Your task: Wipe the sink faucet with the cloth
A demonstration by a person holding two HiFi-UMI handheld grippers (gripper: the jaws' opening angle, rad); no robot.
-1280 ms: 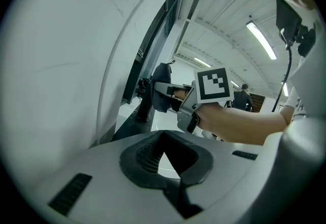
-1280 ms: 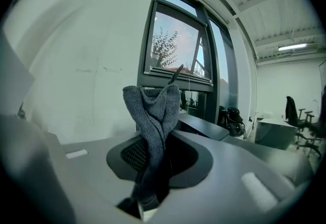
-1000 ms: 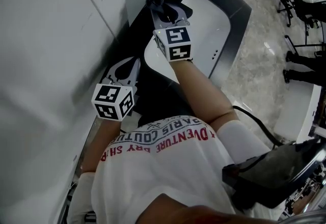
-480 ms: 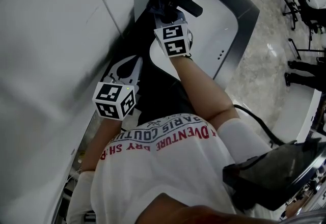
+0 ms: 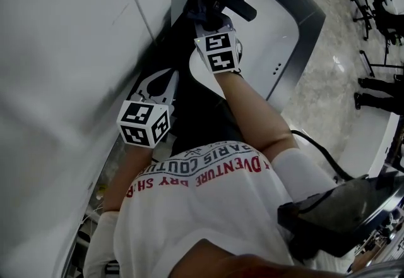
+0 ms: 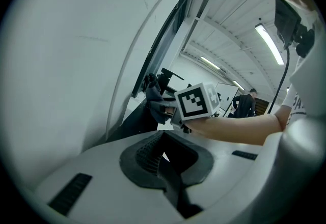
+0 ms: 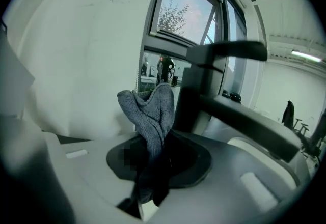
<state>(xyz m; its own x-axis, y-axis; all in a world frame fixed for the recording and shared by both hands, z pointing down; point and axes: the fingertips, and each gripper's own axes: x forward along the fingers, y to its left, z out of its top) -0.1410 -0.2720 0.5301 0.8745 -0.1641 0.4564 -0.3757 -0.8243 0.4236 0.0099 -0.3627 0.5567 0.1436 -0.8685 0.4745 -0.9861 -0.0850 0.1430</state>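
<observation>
Your right gripper pinches the cloth just beside the faucet column. Wiping looks barely begun, with spout and handle left. Your left gripper is closed and empty.

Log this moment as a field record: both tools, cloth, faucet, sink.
right tool: shut on the cloth, up at the faucet
left tool: shut, empty, well short of the faucet, beside the white wall
cloth: grey, bunched, sticking up out of the jaws right beside the faucet; contact looks likely, not certain
faucet: dark, standing at the sink's edge
sink: white basin in a dark surround
</observation>
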